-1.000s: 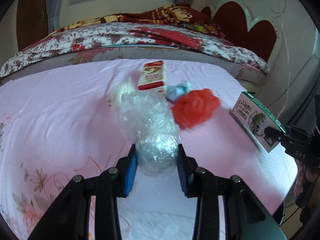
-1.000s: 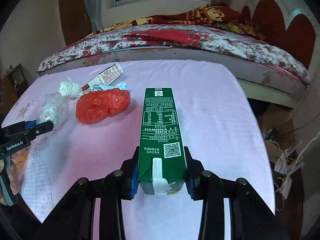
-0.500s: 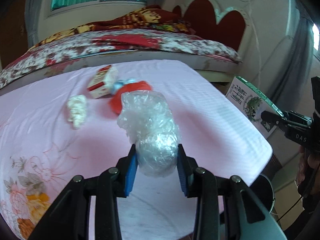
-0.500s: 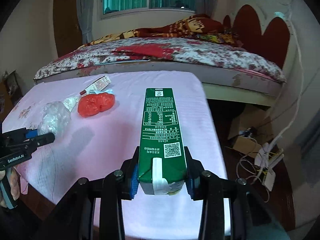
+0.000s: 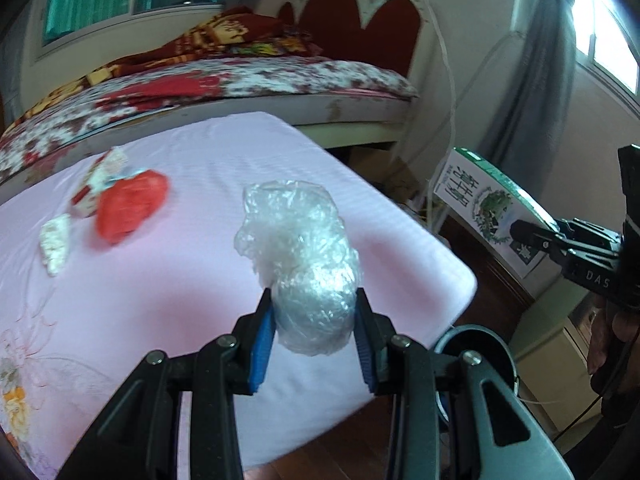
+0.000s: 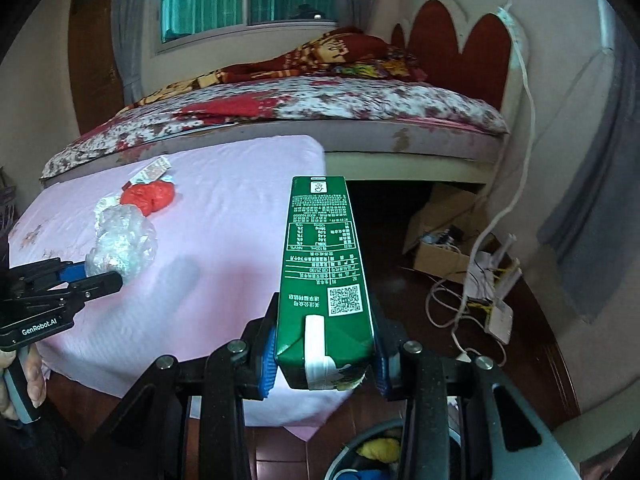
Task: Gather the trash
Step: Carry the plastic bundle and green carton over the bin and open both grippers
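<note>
- Transport is the step in hand, as I judge it: both tools are loaded and held off the pink-covered table [image 5: 168, 288], near its right near corner, with a dark round bin [image 5: 476, 344] showing low between them.
- Left gripper [image 5: 316, 336] is clamped on a crumpled clear plastic wad [image 5: 304, 264]; the blue pads press its lower bulge from both sides and the loose upper part stands free above them.
- Right gripper [image 6: 325, 354] is clamped on the base of a green carton [image 6: 324, 280], which points away from the camera over the floor, right of the table edge.
- Bin again in the right wrist view [image 6: 372, 452]: only its rim and some yellow and blue contents show at the bottom (its full opening is hidden by the tool).
- Trash left on the table, at its far left: a red plastic bag [image 5: 132, 204], a red-and-white wrapper [image 5: 100, 180] touching it, and a white crumpled tissue [image 5: 56, 240] just beside.
- Next move, in my judgement, calls for bringing each load over the bin opening and parting the jaws there; the light wad may cling to a pad.
</note>
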### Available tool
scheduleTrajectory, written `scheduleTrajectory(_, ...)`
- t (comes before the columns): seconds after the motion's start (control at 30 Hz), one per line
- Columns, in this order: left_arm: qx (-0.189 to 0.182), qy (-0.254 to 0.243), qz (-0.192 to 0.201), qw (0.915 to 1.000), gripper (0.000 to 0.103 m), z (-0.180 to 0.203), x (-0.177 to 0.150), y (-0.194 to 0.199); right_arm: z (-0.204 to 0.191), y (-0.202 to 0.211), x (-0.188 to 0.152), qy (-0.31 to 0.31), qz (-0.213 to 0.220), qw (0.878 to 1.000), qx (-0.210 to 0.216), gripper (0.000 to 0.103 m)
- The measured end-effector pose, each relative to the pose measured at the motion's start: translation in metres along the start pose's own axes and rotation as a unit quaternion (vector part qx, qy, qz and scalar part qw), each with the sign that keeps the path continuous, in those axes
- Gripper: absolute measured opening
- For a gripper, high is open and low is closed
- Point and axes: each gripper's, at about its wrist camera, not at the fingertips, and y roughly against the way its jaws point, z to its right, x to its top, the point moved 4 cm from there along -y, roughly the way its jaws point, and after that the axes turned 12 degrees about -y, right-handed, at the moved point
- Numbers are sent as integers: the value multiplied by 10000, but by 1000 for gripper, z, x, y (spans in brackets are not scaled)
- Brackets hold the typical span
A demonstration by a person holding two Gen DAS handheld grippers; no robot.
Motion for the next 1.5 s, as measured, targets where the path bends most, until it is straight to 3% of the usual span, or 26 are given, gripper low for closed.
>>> scheduleTrajectory(0.33,-501,-551,-91,9972,37,80,9,-19,67,25,-21,-380,-56,9987,-331,40)
scheduleTrajectory(0.9,-1151,-1221,-344,9852,37,166,7,-47,142,37,-64,-756,-310,9943,-683,40)
scheduleTrajectory(1.17,-1427,-1383,-569,9784,37,194,-5,-61,164,33,-93,-807,-595,9921,-751,40)
scheduleTrajectory(1.5,-1882,-1620,-1072,9627,37,225,-34,-85,191,18,-144,-767,-1259,9864,-734,40)
